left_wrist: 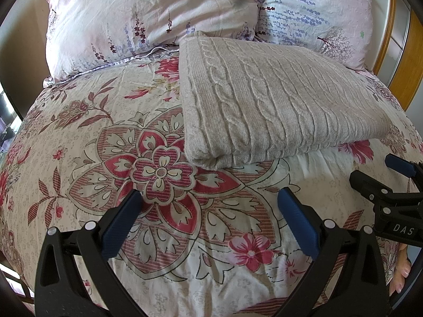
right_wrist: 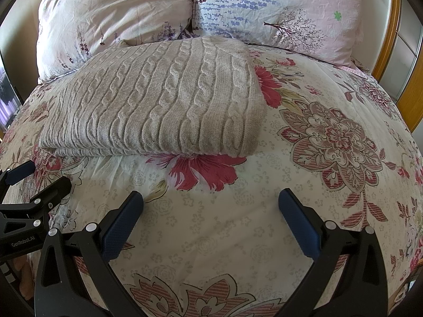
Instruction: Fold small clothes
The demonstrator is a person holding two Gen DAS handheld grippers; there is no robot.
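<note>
Both jaws wide, empty: left hand-held gripper (left_wrist: pixel 210 200), right hand-held gripper (right_wrist: pixel 211 202) over the bed (right_wrist: pixel 264 211). Knit sweater (right_wrist: pixel 158 100) lies folded near pillows (right_wrist: pixel 277 8). Folding looks finished; next grab another garment.

Folded sweater (left_wrist: pixel 277 97), pillows (left_wrist: pixel 148 18) on bed (left_wrist: pixel 79 174)

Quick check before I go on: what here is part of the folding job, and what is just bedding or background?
Part of the job:
- folded beige cable-knit sweater
- left gripper, open, holding nothing
- right gripper, open, holding nothing

Just there:
- floral duvet under the sweater
- two floral pillows behind it
- wooden headboard edge
</note>
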